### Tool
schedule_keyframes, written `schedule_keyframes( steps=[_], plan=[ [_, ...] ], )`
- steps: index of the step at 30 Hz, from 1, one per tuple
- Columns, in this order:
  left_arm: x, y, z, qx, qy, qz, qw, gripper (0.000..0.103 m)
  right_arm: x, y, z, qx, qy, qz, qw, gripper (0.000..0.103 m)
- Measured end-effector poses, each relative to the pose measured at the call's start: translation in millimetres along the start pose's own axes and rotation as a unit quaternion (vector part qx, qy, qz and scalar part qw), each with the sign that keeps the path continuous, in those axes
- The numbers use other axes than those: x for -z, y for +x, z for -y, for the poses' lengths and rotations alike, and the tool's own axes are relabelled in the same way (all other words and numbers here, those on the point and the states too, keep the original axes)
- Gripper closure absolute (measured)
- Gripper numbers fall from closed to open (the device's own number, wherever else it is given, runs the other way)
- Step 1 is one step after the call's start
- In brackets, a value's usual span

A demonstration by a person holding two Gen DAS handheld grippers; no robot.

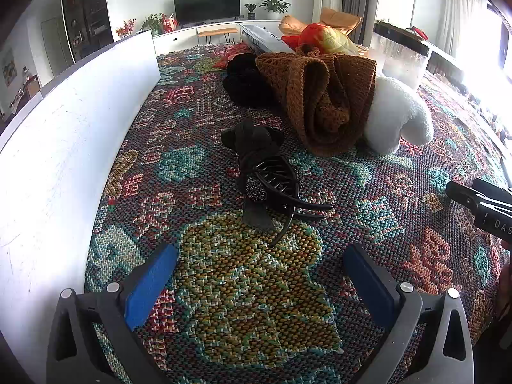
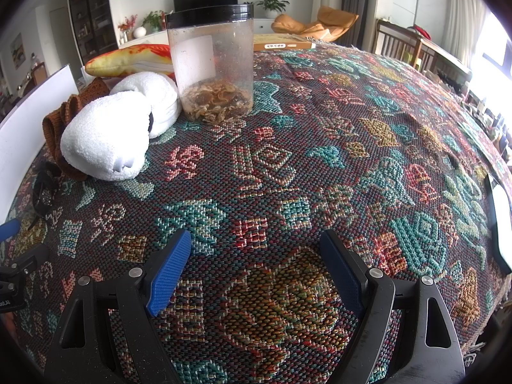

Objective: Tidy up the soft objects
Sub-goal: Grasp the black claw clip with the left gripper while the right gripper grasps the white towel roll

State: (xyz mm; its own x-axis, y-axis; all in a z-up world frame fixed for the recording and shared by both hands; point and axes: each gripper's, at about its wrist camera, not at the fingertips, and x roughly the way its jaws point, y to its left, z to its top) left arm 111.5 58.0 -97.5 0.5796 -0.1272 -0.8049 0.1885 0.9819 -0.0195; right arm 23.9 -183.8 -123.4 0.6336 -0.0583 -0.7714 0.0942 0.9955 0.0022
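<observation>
On the patterned woven cloth [image 1: 256,288] lies a black hair claw with a dark fabric bow [image 1: 265,172], just ahead of my left gripper [image 1: 259,272], which is open and empty. Behind it sit a brown knitted piece [image 1: 323,102], a white plush toy [image 1: 396,115], a black fluffy item [image 1: 246,83] and an orange-yellow plush [image 1: 326,38]. My right gripper [image 2: 256,262] hovers open over bare cloth. From that side the white plush toy [image 2: 112,134] lies to its far left, with the brown knit [image 2: 64,118] behind it.
A white board [image 1: 80,128] stands along the left edge of the table. A clear jar with a black lid [image 2: 212,64] holds dried pieces beside the plush. A yellow book [image 2: 281,43] lies at the far edge. A phone-like slab [image 2: 499,217] rests at the right edge.
</observation>
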Motion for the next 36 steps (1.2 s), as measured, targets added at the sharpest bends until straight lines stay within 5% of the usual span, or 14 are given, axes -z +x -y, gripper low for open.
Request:
schedule_keyframes(
  steps=[5, 10, 15, 18, 19, 20, 24, 27, 30, 33, 34, 35, 36],
  plan=[
    [-4.5, 2.9, -2.8, 0.016, -0.014, -0.003, 0.9998, 0.000, 0.2, -0.1, -0.1, 0.000, 0.000, 0.000, 1.000, 0.018],
    [-25.9, -0.8, -11.5, 0.078, -0.070, 0.011, 0.9944, 0.000, 0.3, -0.1, -0.1, 0.000, 0.000, 0.000, 1.000, 0.018],
    [-56.2, 20.4, 7.4, -0.008, -0.025, 0.011, 0.9996, 0.001, 0.3, 0.0, 0.0, 0.000, 0.000, 0.000, 1.000, 0.018],
    [-58.0, 36.9, 4.1, -0.021, -0.020, -0.015, 0.9995, 0.037, 0.6, 0.0, -0.2, 0.000, 0.000, 0.001, 1.000, 0.018],
    [-57.2, 32.6, 0.8, -0.015, -0.022, 0.004, 0.9996, 0.056, 0.4, 0.1, 0.1, 0.000, 0.000, 0.001, 1.000, 0.018],
    [-56.5, 31.3, -3.1, -0.008, -0.022, 0.005, 0.9997, 0.063, 0.6, -0.1, -0.3, 0.000, 0.000, 0.001, 1.000, 0.018],
    [-51.7, 30.2, -24.0, 0.003, -0.040, 0.012, 0.9991, 0.063, -3.1, 0.5, 0.1, -0.005, 0.003, -0.009, 1.000, 0.017],
    [-49.2, 29.4, -26.7, 0.010, -0.038, 0.023, 0.9990, 0.063, -23.3, -8.0, 1.5, -0.117, 0.048, -0.006, 0.992, 0.020],
    [-45.7, 26.6, -19.6, 0.001, -0.029, 0.024, 0.9993, 0.063, -61.1, -12.8, -22.2, -0.145, 0.025, 0.023, 0.989, 0.020],
    [-43.4, 23.1, -20.1, 0.009, -0.037, 0.025, 0.9989, 0.063, -93.8, 14.6, -48.2, -0.184, 0.018, -0.006, 0.983, 0.021],
    [-43.3, 23.1, -21.5, 0.013, -0.040, 0.025, 0.9988, 0.063, -100.0, 29.0, -54.2, -0.198, 0.019, -0.032, 0.979, 0.038],
    [-42.7, 22.3, -22.4, 0.016, -0.040, 0.024, 0.9988, 0.063, -101.8, 40.8, -56.9, -0.227, 0.028, -0.057, 0.972, 0.067],
    [-42.7, 21.8, -22.2, 0.018, -0.038, 0.024, 0.9988, 0.063, -100.7, 46.0, -57.5, -0.250, 0.042, -0.074, 0.964, 0.067]
  ],
)
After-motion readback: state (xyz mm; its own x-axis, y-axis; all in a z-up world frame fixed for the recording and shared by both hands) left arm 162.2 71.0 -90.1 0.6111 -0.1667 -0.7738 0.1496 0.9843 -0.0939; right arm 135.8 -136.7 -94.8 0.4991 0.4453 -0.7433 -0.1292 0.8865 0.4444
